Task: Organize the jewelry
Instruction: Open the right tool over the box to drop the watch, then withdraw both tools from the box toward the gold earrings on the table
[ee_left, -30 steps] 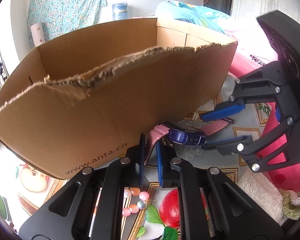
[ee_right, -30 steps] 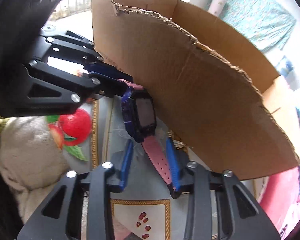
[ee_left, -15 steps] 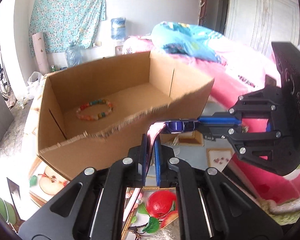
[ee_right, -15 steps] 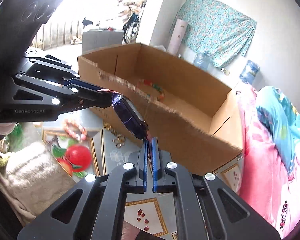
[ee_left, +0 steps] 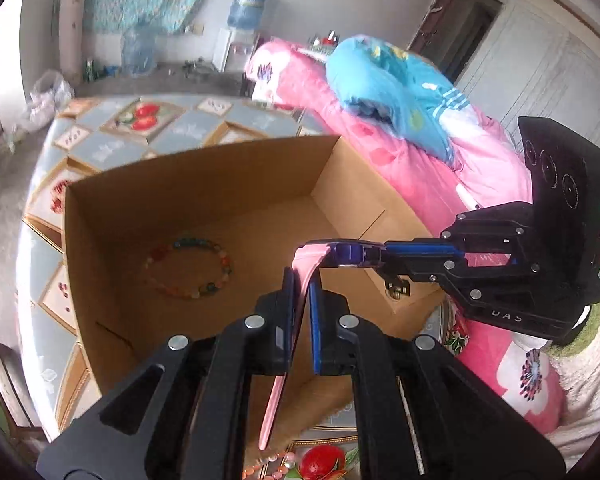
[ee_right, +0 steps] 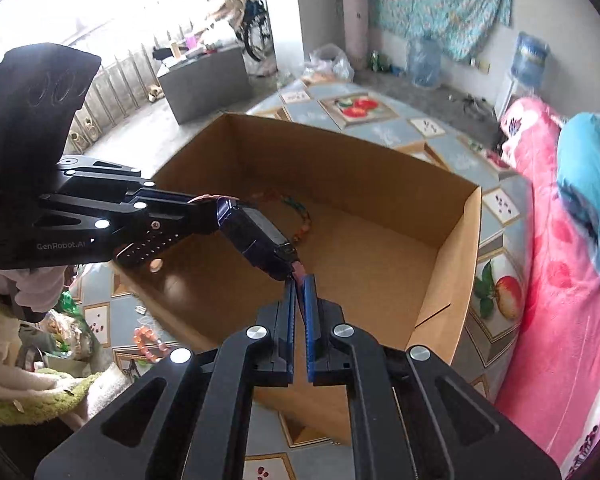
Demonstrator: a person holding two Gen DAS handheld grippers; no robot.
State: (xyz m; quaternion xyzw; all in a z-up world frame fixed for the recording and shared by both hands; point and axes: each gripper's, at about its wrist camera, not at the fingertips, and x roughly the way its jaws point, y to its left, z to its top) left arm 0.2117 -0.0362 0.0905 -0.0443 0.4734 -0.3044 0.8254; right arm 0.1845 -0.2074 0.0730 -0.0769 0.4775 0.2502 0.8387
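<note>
Both grippers hold one watch (ee_right: 256,240) up above the open cardboard box (ee_left: 204,200), which stands on the counter (ee_left: 112,148) with its fruit-patterned cloth. The left gripper (ee_left: 300,280) has its blue fingers (ee_left: 315,320) pressed together on one pink strap (ee_left: 304,264), whose free end hangs down between the black finger arms toward the camera. The right gripper (ee_right: 299,286) pinches the other strap end — only a sliver of pink shows between its closed fingers (ee_right: 309,312), right where the strap joins the case. The watch's dark blue body is stretched between the two, tilted, screen up in the right wrist view. Down on the box floor lies a bracelet of mixed coloured beads (ee_left: 190,266), in a loose ring toward the left wall as the left wrist camera sees it. Outside the box, on the counter near the left gripper's body, a second bracelet of pinkish-orange beads (ee_right: 150,342) lies — beside a small metal piece too small to make out. A pink blanket (ee_right: 560,280) runs along the far side of the box.
</note>
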